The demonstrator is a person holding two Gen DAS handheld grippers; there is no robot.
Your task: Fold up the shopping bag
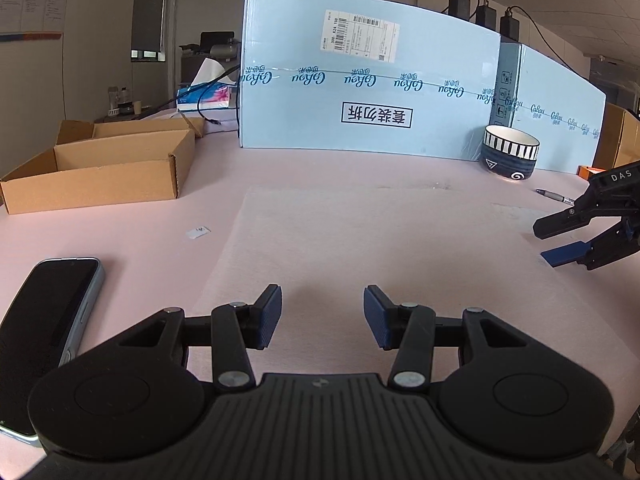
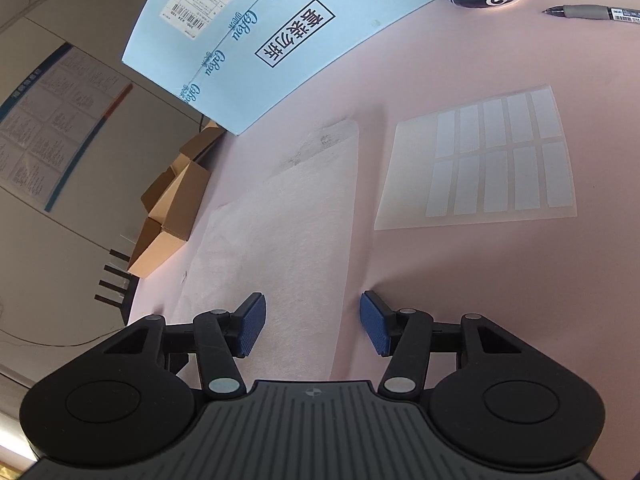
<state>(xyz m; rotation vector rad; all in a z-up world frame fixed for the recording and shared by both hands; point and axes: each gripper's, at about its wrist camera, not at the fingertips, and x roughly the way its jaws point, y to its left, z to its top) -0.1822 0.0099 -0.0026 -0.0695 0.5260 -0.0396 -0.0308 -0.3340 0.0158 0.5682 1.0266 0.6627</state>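
Shopping bag (image 1: 360,240): pale pink, thin non-woven sheet; lies flat on the pink table cover (image 1: 120,240), running from 12 o'clock of the left gripper toward the blue carton; nearly the same tint as the cover.
Phone (image 1: 44,332): dark screen up, at 9 o'clock of the left gripper, flat on the cover, apart from the bag.
Cardboard tray (image 1: 104,168): open, brown, at 10 o'clock, well apart from the bag.
Left gripper (image 1: 322,316): fingers released, blue pads (image 1: 268,316) parted; bag fabric shows in the gap below them, nothing clamped.
Blue carton (image 1: 360,76): upright at 12 o'clock behind the bag, printed label near its top.
Bowl (image 1: 510,152): dark with striped rim, at 1 o'clock, just beside the carton's foot.
Pen (image 1: 556,197): at 2 o'clock, lying on the cover beyond the bowl.
Right gripper (image 2: 312,322): fingers released, pads apart; the bag's right edge (image 2: 348,240) runs up between them; whether the pad tips touch the surface cannot be told.
Label sheet (image 2: 484,160): white, two rows of blank stickers, at 1 o'clock of the right gripper, beside the bag and apart from it.
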